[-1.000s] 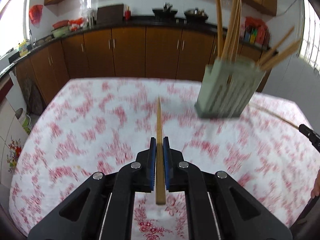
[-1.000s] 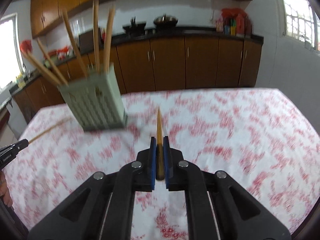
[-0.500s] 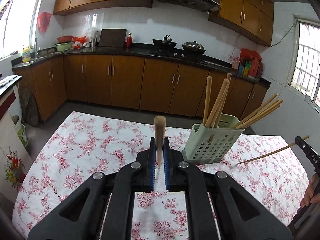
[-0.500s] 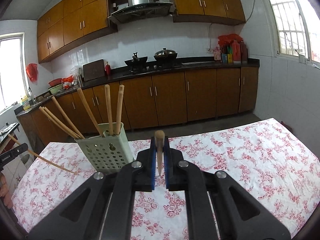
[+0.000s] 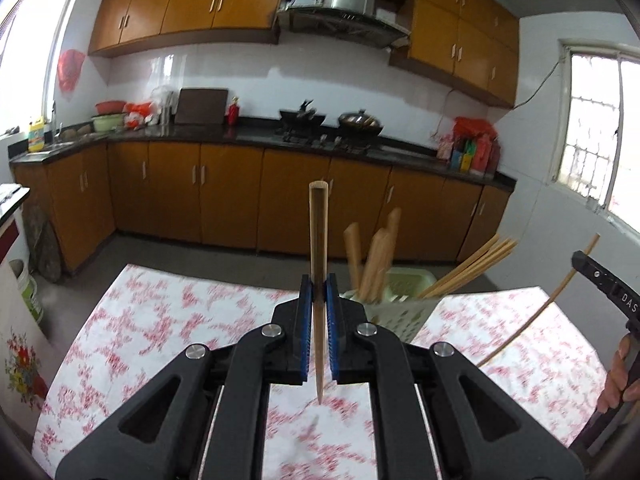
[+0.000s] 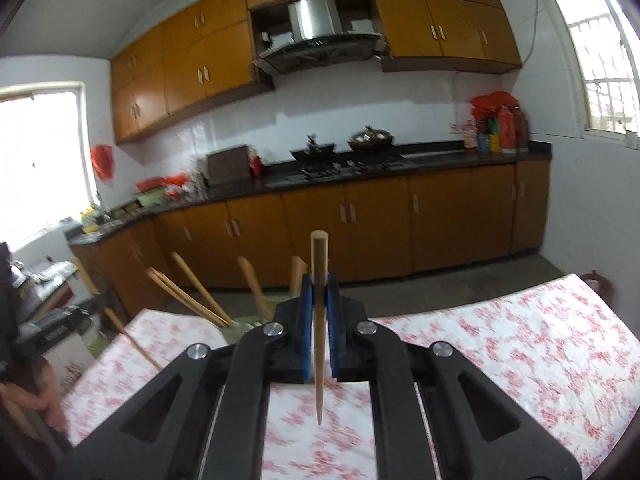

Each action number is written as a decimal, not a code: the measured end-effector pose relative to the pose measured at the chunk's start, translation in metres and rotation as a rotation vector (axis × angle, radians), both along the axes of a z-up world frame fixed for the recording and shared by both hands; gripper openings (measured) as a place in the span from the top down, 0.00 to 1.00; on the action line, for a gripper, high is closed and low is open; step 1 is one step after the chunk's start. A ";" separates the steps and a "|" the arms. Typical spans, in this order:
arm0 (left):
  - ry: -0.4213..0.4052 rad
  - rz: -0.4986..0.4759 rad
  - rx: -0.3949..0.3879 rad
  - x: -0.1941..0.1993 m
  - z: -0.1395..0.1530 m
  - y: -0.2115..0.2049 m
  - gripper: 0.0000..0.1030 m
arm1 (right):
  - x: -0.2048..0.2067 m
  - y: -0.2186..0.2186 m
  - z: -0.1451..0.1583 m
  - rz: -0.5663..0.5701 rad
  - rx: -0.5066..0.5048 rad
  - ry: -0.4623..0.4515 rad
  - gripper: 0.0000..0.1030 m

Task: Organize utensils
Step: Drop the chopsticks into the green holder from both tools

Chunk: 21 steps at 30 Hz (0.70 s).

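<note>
My left gripper (image 5: 319, 288) is shut on a wooden chopstick (image 5: 319, 240), held upright with its thick end up. My right gripper (image 6: 319, 288) is shut on another wooden chopstick (image 6: 319, 280), also upright. A pale green perforated holder (image 5: 400, 304) with several chopsticks (image 5: 374, 256) in it stands on the table just right of and behind my left fingers. In the right wrist view the holder (image 6: 244, 330) is mostly hidden behind my fingers, with its chopsticks (image 6: 192, 300) leaning left. The right gripper (image 5: 608, 292) with its chopstick shows at the far right of the left wrist view.
The table carries a white cloth with red flowers (image 5: 168, 320). Brown kitchen cabinets (image 5: 224, 196) and a dark counter with a stove and pots (image 5: 332, 124) lie beyond it. A chair back (image 6: 600, 284) shows at the table's right edge.
Both grippers have tilted up and risen, so the chopsticks now point upward and the holder sits lower, partly behind the fingers. Both stay shut on their chopsticks.
</note>
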<state>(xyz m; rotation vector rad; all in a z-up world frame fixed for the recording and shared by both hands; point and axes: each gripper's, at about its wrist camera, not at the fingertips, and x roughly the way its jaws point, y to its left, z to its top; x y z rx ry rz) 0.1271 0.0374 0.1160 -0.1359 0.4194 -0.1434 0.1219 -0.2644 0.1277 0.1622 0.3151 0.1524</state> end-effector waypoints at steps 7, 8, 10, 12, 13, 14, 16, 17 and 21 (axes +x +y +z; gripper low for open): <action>-0.122 -0.027 -0.054 0.009 0.047 -0.026 0.93 | 0.000 0.024 0.057 0.083 0.050 -0.145 0.92; -0.152 -0.021 -0.064 0.013 0.056 -0.030 0.93 | 0.003 0.027 0.062 0.085 0.053 -0.166 0.92; -0.183 -0.014 -0.079 0.019 0.067 -0.036 0.93 | 0.009 0.032 0.073 0.080 0.060 -0.204 0.92; -0.209 0.002 -0.088 0.027 0.074 -0.040 0.93 | 0.017 0.033 0.082 0.074 0.078 -0.229 0.92; -0.222 0.013 -0.088 0.032 0.076 -0.042 0.93 | 0.023 0.032 0.085 0.068 0.088 -0.239 0.92; -0.230 0.022 -0.086 0.035 0.076 -0.044 0.93 | 0.029 0.031 0.086 0.059 0.093 -0.244 0.92; -0.236 0.040 -0.091 0.045 0.074 -0.046 0.93 | 0.040 0.030 0.085 0.034 0.085 -0.248 0.92; -0.231 0.042 -0.096 0.049 0.071 -0.046 0.93 | 0.048 0.030 0.082 0.026 0.081 -0.240 0.92; -0.196 0.064 -0.088 0.067 0.049 -0.049 0.93 | 0.077 0.029 0.060 0.009 0.067 -0.175 0.92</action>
